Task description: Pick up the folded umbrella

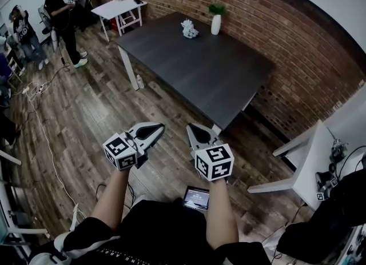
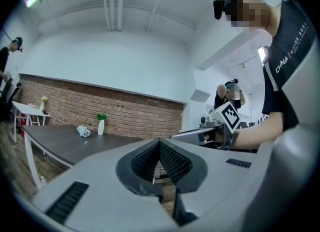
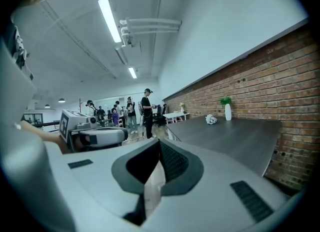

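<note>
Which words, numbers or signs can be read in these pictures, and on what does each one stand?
"CHINA": white print on the person's black shirt, in the left gripper view; the smaller print after it is too blurred to read.
White print on the same shirt in the head view: partly cut off and too small to read.
Phone screen: too small to read.
Marker cubes: only black-and-white square patterns, no letters.

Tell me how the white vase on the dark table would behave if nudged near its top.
The white vase is tall and narrow and stands upright, so it would probably tip rather than slide. It looks ceramic, so it is likely rigid, smooth and breakable. The green plant probably adds little weight.
</note>
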The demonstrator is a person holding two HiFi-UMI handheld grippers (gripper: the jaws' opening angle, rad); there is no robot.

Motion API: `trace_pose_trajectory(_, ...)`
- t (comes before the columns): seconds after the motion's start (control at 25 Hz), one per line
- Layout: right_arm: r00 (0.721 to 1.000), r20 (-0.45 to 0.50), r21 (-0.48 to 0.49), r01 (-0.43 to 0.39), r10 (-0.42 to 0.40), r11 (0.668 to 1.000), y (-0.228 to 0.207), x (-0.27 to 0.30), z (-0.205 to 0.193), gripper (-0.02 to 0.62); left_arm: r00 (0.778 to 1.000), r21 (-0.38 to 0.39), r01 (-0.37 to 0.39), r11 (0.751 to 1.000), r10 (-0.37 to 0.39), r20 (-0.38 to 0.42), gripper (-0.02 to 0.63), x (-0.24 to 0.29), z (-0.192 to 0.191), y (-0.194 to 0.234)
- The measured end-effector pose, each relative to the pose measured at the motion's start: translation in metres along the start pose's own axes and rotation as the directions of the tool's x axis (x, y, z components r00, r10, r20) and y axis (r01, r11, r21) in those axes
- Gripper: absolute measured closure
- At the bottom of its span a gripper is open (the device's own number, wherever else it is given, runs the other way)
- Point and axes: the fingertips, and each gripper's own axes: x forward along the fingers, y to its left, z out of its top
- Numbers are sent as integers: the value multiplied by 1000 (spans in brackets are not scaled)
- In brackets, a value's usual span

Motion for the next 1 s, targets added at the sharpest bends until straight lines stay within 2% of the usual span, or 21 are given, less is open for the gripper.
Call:
trace_pose_trajectory(0.28, 998, -13, 83, 60, -59, 995, -17, -2, -4, 585, 1000, -10, -4, 1000, 4, -13, 604, 1, -3, -3)
trace_pose_trajectory(0.6, 999, -31, 95, 30, -27, 995, -14, 10, -10, 584, 999, -40, -28, 999, 27, -36, 604, -9, -11, 7)
trace_pose_trajectory(0.84, 998, -50, 103, 41, -36, 994, -25, 32, -18, 586, 1000, -85, -12, 996, 9, -27, 604, -3, -20, 31)
trace_pose_trajectory(1.0, 997, -59, 95, 58, -52, 994, -41, 51, -14, 584, 999, -72, -16, 997, 13, -37, 604, 3, -21, 62)
